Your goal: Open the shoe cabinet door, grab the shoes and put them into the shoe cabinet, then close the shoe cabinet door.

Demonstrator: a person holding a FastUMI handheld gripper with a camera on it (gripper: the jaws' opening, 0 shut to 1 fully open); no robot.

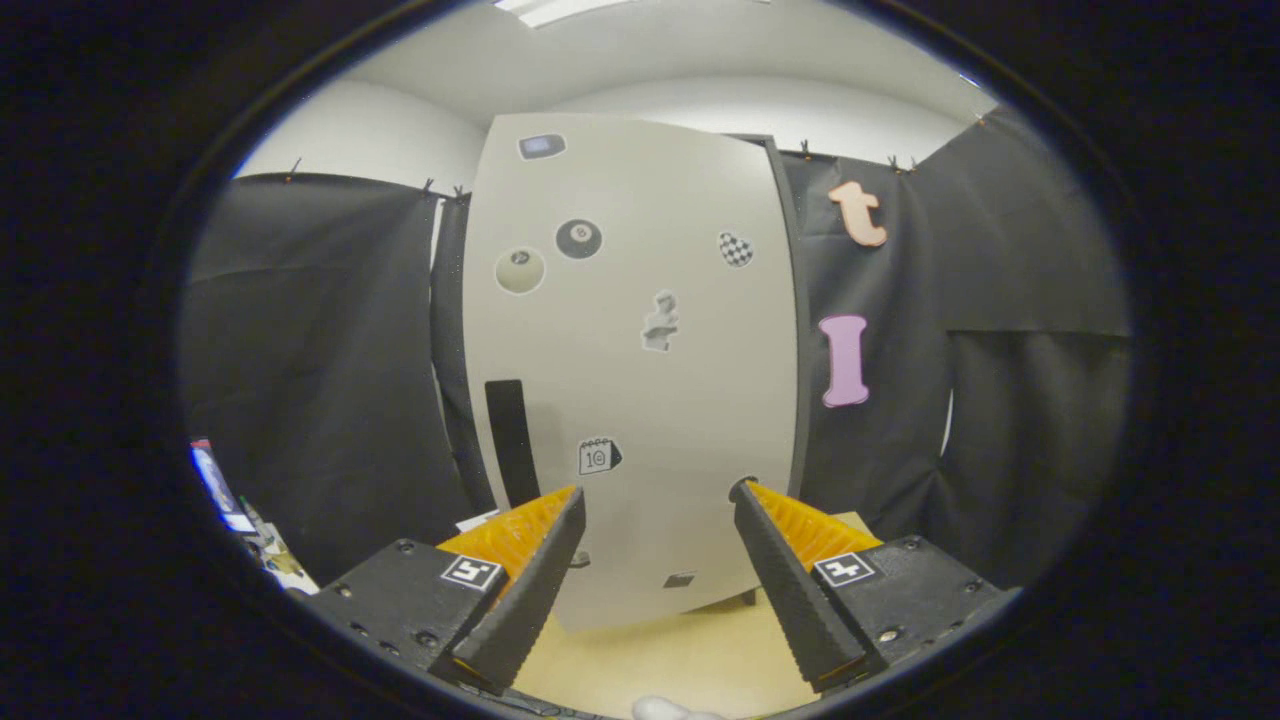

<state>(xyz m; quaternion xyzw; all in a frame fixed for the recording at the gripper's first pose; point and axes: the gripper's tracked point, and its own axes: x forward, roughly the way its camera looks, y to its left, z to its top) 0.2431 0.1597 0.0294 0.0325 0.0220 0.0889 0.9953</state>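
The tall shoe cabinet stands straight ahead, and its pale grey door looks shut. Several small stickers are on the door. A black vertical handle strip sits low on the door's left side, just above my left fingertip. My gripper is open with nothing between its fingers, and the lower door shows through the gap. A small white rounded thing peeks in below the fingers. I cannot tell what it is.
The cabinet's dark side frame runs down its right edge. Black cloth walls hang on both sides. Pale wooden floor lies under the fingers. Some small clutter sits low on the left.
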